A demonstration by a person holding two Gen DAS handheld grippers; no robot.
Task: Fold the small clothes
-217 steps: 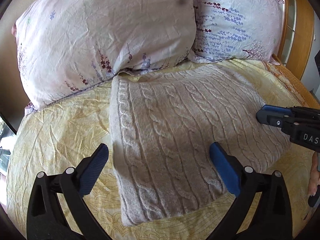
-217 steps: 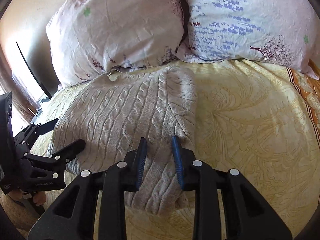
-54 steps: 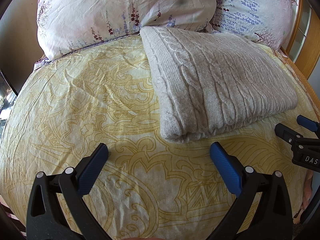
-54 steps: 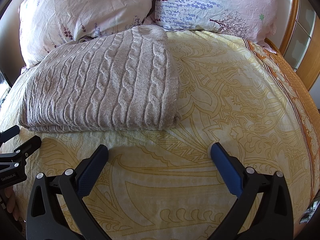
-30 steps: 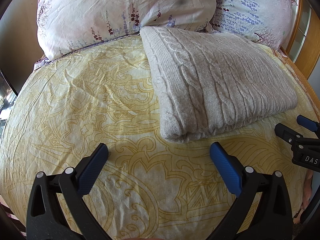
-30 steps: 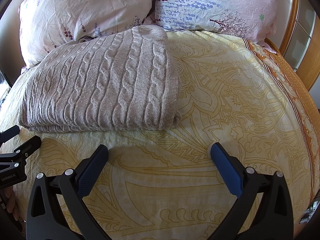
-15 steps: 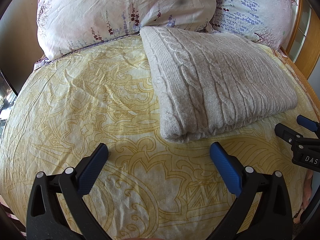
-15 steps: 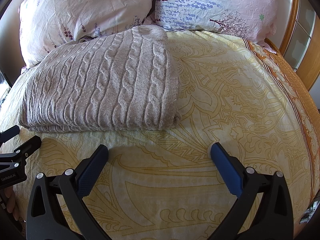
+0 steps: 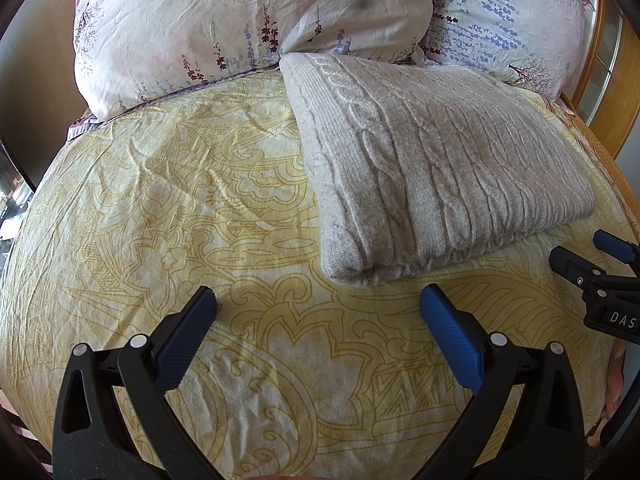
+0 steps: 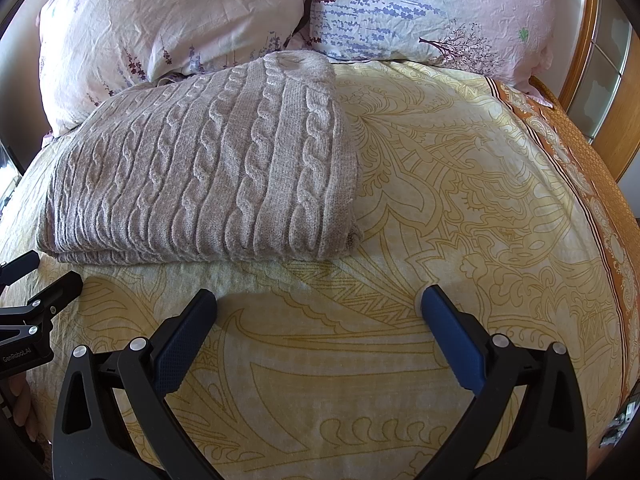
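Note:
A beige cable-knit sweater (image 9: 432, 164) lies folded in a flat rectangle on the yellow patterned bedsheet (image 9: 180, 208), its far end against the pillows. It also shows in the right wrist view (image 10: 208, 176). My left gripper (image 9: 318, 312) is open and empty, held over the sheet just in front of the sweater's near left corner. My right gripper (image 10: 318, 312) is open and empty, in front of the sweater's near right corner. Each gripper shows at the edge of the other's view: the right one (image 9: 600, 268) and the left one (image 10: 28, 296).
Two floral pillows (image 9: 240, 16) (image 10: 420, 4) lie at the head of the bed behind the sweater. A wooden headboard or frame (image 10: 616, 112) runs along the right side. An orange patterned border (image 10: 600, 184) edges the sheet on the right.
Since 7.2 s ago both grippers have let go of the sweater and drawn back; the right one has opened. Nothing has moved over the last second.

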